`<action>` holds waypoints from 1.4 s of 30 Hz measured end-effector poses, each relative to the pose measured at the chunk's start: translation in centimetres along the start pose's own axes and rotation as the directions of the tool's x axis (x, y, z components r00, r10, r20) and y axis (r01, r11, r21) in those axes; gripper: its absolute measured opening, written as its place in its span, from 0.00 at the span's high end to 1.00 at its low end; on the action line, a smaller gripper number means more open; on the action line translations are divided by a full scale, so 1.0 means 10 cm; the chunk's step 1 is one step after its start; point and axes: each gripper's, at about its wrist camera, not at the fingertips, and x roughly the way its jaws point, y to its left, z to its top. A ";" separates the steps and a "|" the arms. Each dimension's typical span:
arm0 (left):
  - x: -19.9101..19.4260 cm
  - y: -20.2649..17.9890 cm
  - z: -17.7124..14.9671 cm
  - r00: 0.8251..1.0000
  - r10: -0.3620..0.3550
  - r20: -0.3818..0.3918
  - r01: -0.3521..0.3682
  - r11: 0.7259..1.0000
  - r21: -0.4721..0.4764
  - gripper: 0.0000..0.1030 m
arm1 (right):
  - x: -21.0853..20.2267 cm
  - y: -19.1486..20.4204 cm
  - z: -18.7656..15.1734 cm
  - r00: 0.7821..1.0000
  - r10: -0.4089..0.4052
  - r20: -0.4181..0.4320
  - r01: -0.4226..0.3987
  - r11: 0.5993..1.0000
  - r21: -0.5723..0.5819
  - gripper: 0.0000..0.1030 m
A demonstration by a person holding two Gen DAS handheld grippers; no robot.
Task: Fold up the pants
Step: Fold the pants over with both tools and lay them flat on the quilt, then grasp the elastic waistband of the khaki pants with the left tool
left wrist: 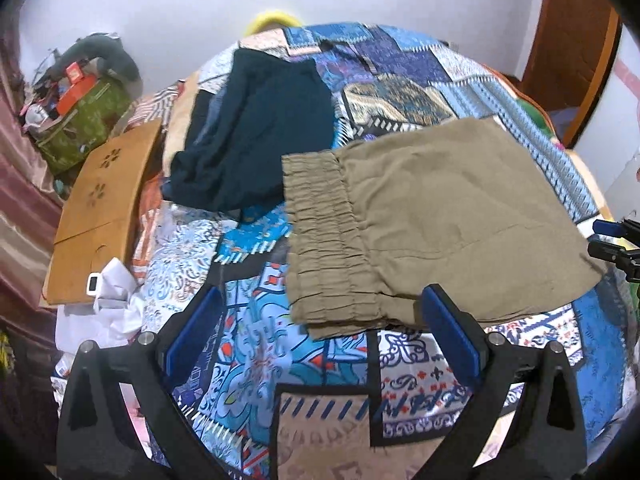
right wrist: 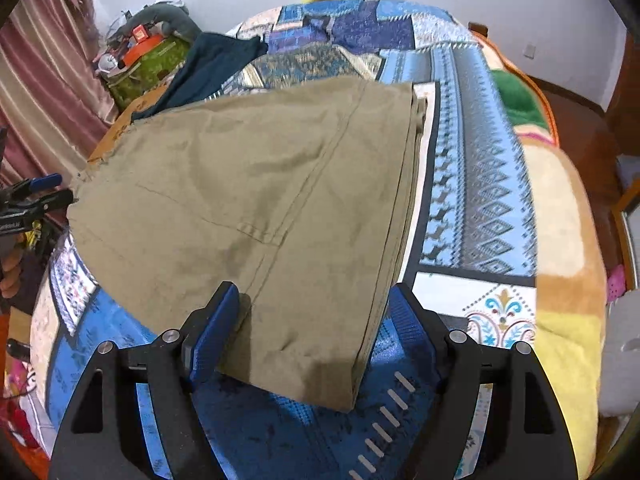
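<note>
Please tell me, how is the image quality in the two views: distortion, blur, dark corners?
Left wrist view: strong fisheye bend, the bedspread bulges like a dome; corners black; pants sharp, even light. Right wrist view: same bend and dark corners; the blanket at the right edge looks smeared, the pants clear; no glare.

Two garments are counted on one patchwork bedspread [left wrist: 256,360]: one folded khaki pants [left wrist: 420,216] at 3 o'clock of the left wrist view and one dark teal garment [left wrist: 256,128] at 11 o'clock. Two grippers are seen, the left gripper [left wrist: 320,340] and the right gripper [right wrist: 316,328], each with two blue pads spread apart. One cardboard sheet [left wrist: 100,208] and one green box [left wrist: 76,128] are counted at 9 to 10 o'clock.
</note>
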 end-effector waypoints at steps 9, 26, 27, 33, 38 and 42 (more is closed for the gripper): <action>-0.30 0.25 0.01 0.995 -0.091 0.041 0.098 0.976 -0.195 0.02 | -0.47 0.36 0.39 0.977 0.003 0.214 0.010 0.998 -0.064 0.28; 0.16 -0.09 -0.28 0.909 -0.407 -0.085 0.354 0.865 -0.355 0.02 | 0.42 1.03 0.34 0.996 0.032 0.088 -0.013 0.977 -0.211 0.26; 0.18 -0.09 -0.28 0.905 -0.417 -0.086 0.361 0.858 -0.365 0.02 | 0.45 1.05 0.30 0.996 0.028 0.082 -0.009 0.975 -0.224 0.26; 0.39 -0.02 -0.25 0.874 -0.481 -0.071 0.407 0.803 -0.434 0.02 | 0.47 0.92 0.26 0.995 0.088 0.044 -0.080 0.984 -0.158 0.26; 0.62 0.12 -0.14 0.842 -0.538 -0.032 0.449 0.733 -0.511 0.02 | 0.47 0.92 0.22 0.994 0.106 0.037 -0.100 0.984 -0.149 0.26; 0.70 0.18 -0.04 0.865 -0.502 -0.024 0.415 0.741 -0.528 0.12 | 0.48 0.90 0.21 0.992 0.122 0.035 -0.116 0.984 -0.137 0.26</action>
